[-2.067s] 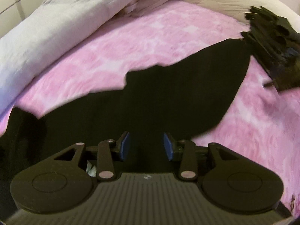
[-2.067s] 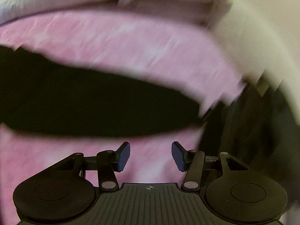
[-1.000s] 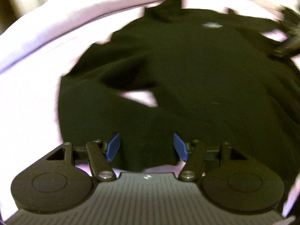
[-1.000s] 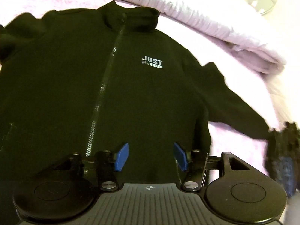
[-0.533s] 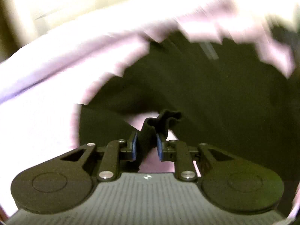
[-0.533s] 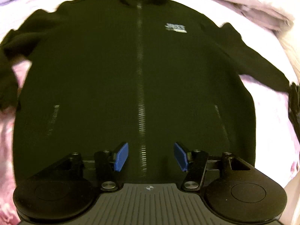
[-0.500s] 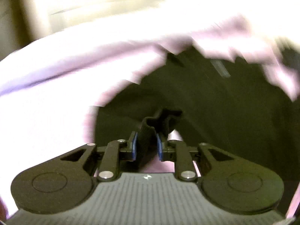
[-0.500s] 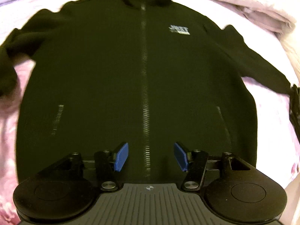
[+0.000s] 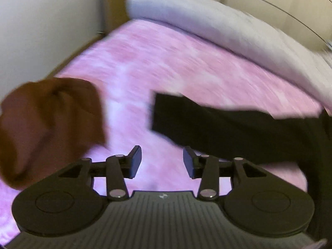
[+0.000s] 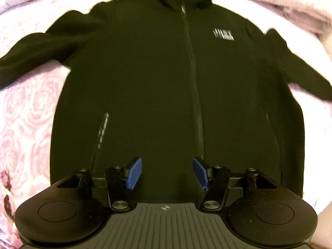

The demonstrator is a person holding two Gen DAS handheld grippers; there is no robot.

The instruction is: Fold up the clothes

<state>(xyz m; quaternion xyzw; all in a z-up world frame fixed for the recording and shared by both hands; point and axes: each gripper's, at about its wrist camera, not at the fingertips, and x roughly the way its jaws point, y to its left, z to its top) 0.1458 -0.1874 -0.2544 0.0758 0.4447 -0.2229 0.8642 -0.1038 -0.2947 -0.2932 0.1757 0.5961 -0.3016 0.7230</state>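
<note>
Right wrist view: black zip-up jacket (image 10: 166, 87) spread flat and face up on pink rose-patterned bedspread (image 10: 27, 112), collar toward top of frame, both sleeves stretched out to either side, small white logo on chest, zipper running down centre. Right gripper (image 10: 167, 173) poised over lower hem beside zipper, blue pads well apart, nothing pinched between them. Pale folded duvet (image 10: 290, 6) bunched along far edge of bed.

Left wrist view: blurred, aimed at bed's side rather than jacket body. Only one black sleeve visible here, cuff end lying on pink bedspread just ahead and right of left gripper (image 9: 161, 160). Jaws parting, released, bare pink cover between pads, sleeve untouched. Shown here and missing from other view: crumpled brown garment (image 9: 47, 128) lying on bedspread at left, well apart from sleeve, and cream wall (image 9: 41, 20) beyond bed's edge. Jacket's front, logo and zipper seen only from right wrist.
</note>
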